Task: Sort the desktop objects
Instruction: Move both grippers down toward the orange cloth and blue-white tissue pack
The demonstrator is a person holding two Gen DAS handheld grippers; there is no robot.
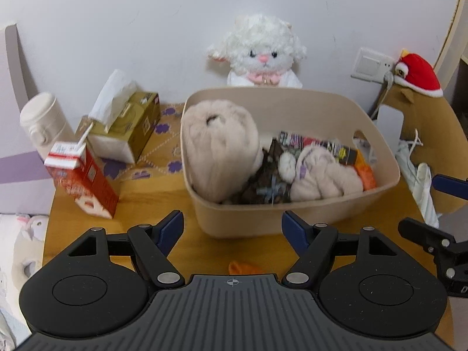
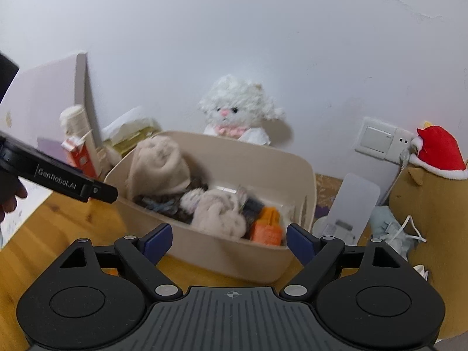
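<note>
Both grippers, left gripper [image 1: 233,228] and right gripper [image 2: 228,242], stand wide and empty before the beige bin [image 1: 248,219]; its soft, light plush contents [image 1: 222,152] suit a mid-body pinch.

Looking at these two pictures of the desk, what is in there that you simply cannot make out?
- Bottom of the beige bin: left view, hidden under the plush toys and packets.
- Orange thing on the table: left view, mostly covered by the left gripper.
- White lamb toy: right view, blurred; its body sits behind the bin.
- Milk carton lettering: right view, blurred and small.
- Red plush: left view, near the edge, face unclear.
</note>
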